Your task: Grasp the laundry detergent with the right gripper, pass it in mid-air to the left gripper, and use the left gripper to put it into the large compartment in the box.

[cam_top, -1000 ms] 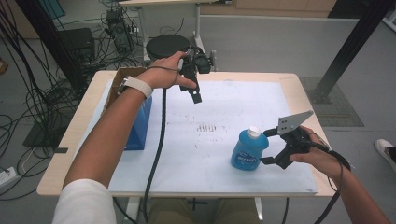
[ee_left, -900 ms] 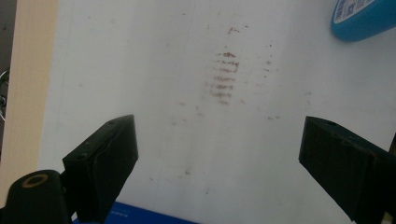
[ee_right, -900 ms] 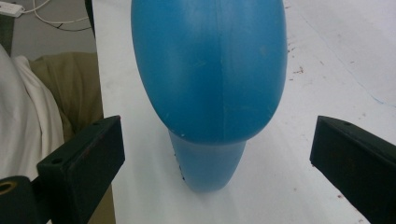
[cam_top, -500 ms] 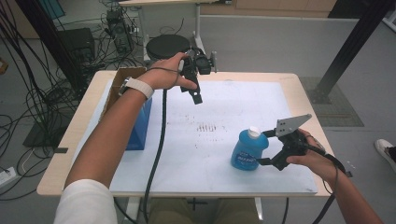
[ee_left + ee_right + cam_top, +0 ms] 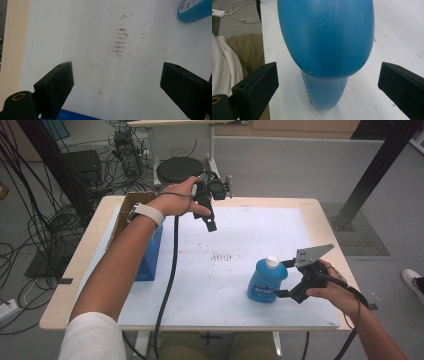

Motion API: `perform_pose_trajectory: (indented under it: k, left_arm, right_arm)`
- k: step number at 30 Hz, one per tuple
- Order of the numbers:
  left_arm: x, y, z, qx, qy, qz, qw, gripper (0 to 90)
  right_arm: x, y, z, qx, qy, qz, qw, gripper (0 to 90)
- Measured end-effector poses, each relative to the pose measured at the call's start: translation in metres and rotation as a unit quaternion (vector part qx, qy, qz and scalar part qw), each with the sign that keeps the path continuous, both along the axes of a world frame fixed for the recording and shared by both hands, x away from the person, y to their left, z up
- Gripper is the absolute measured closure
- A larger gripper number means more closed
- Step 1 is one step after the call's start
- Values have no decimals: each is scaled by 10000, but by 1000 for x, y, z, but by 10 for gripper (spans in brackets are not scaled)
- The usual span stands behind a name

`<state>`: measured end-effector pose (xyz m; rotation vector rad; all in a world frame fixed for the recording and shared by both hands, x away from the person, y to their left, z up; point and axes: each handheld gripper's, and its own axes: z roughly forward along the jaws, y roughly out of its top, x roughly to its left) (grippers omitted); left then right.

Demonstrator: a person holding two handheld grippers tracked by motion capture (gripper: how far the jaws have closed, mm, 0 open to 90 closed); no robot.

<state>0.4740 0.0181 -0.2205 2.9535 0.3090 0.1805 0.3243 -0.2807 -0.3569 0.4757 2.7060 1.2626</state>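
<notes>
A blue plastic bottle (image 5: 264, 284) with a white cap (image 5: 271, 261) stands upright on the white sheet (image 5: 240, 235) at the table's near right. My right gripper (image 5: 282, 279) sits level just right of it, open. In the right gripper view the bottle (image 5: 325, 42) bulges between and just beyond the two jaws, and the pads (image 5: 259, 87) stand clear of it. My left gripper (image 5: 207, 215) hangs open above the far edge, pointing down at the sheet. In the left gripper view its jaws (image 5: 115, 72) frame bare, brown-smudged sheet (image 5: 120, 42), with the bottle (image 5: 195, 8) at top right.
A blue box (image 5: 150, 252) stands at the table's left edge, with an open cardboard box (image 5: 134, 202) behind it. A round black stool (image 5: 180, 169) and cables lie beyond the far edge. The left gripper's cable (image 5: 170, 270) trails across the sheet.
The right hand has shifted slightly beside the bottle. The left gripper and the bottle have stayed where they were.
</notes>
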Motion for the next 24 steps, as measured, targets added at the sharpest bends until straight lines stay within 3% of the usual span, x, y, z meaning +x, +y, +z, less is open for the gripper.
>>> perform_pose_trajectory:
  k: [24]
  left_arm:
    - [0,0,0,12,-7,0,10000,122]
  right_arm:
    - [-1,0,-4,79,10,-18,10000,33]
